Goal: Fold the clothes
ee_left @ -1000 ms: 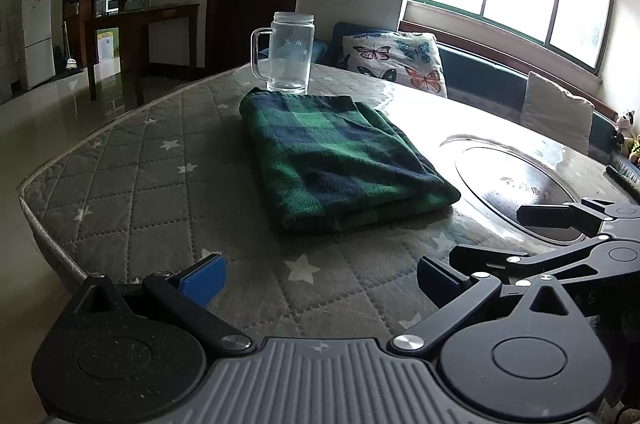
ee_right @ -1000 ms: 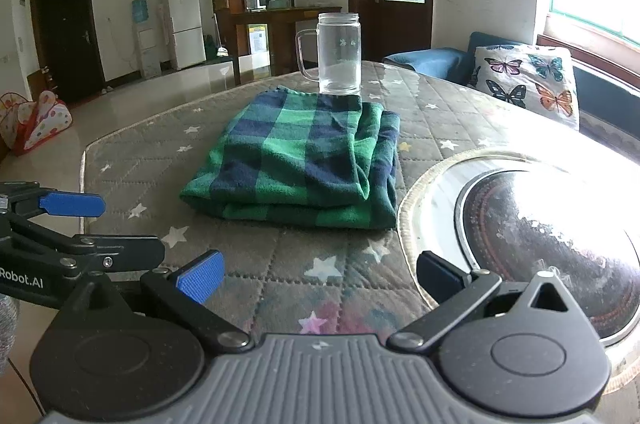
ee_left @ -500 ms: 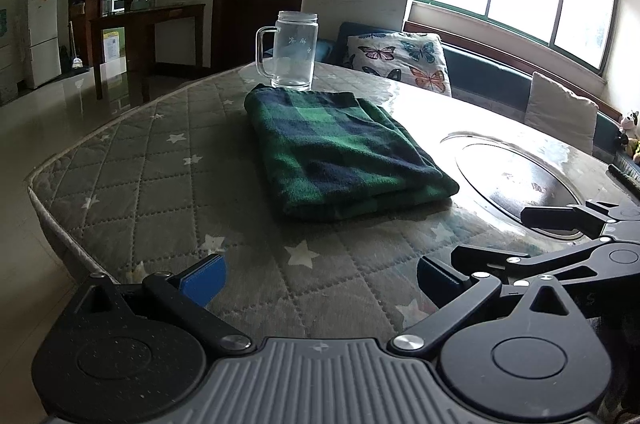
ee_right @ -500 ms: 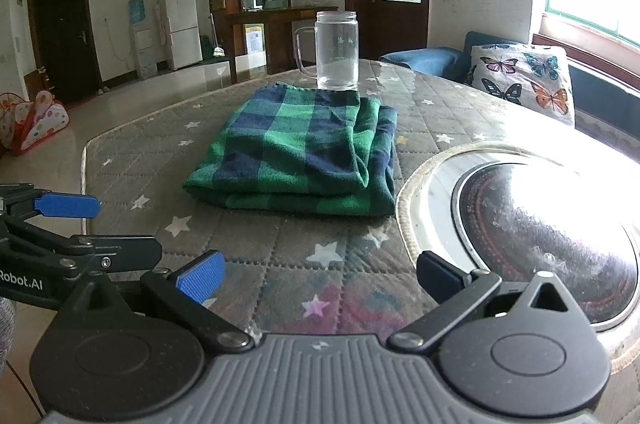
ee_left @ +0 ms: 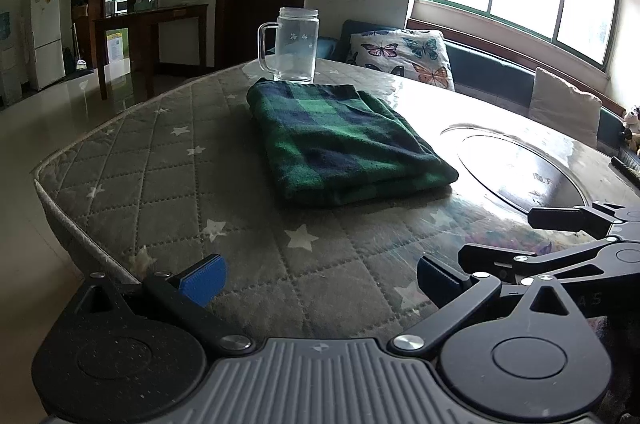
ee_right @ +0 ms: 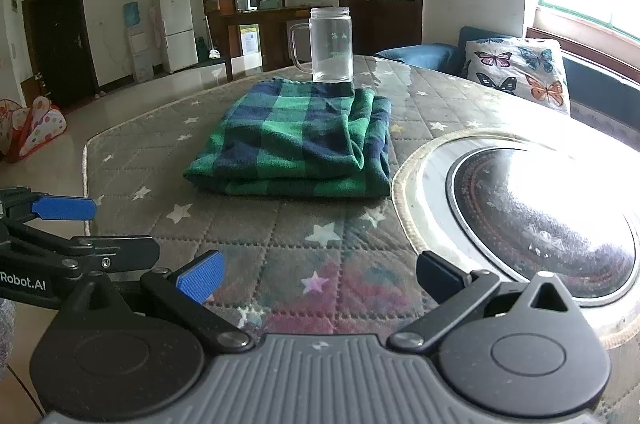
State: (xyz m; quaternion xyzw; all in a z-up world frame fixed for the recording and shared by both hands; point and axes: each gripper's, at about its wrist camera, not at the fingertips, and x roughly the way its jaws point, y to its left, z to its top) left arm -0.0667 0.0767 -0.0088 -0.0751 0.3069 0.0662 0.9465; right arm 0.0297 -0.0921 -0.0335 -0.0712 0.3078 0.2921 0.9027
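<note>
A green and navy plaid cloth (ee_left: 344, 140) lies folded in a flat rectangle on the quilted star-pattern table cover (ee_left: 168, 176). It also shows in the right wrist view (ee_right: 296, 140), with its layered edges toward the right. My left gripper (ee_left: 320, 276) is open and empty, low over the table's near edge, well short of the cloth. My right gripper (ee_right: 318, 276) is open and empty, also short of the cloth. The right gripper shows at the right of the left wrist view (ee_left: 568, 236); the left gripper shows at the left of the right wrist view (ee_right: 80, 228).
A clear glass mug (ee_left: 292, 44) stands just behind the cloth, also in the right wrist view (ee_right: 330, 44). A round glass inset (ee_right: 540, 212) lies in the table right of the cloth. A butterfly cushion (ee_left: 404, 56) lies on a bench beyond the table.
Both grippers have drawn back slightly from the cloth, which has not moved. Both stay open.
</note>
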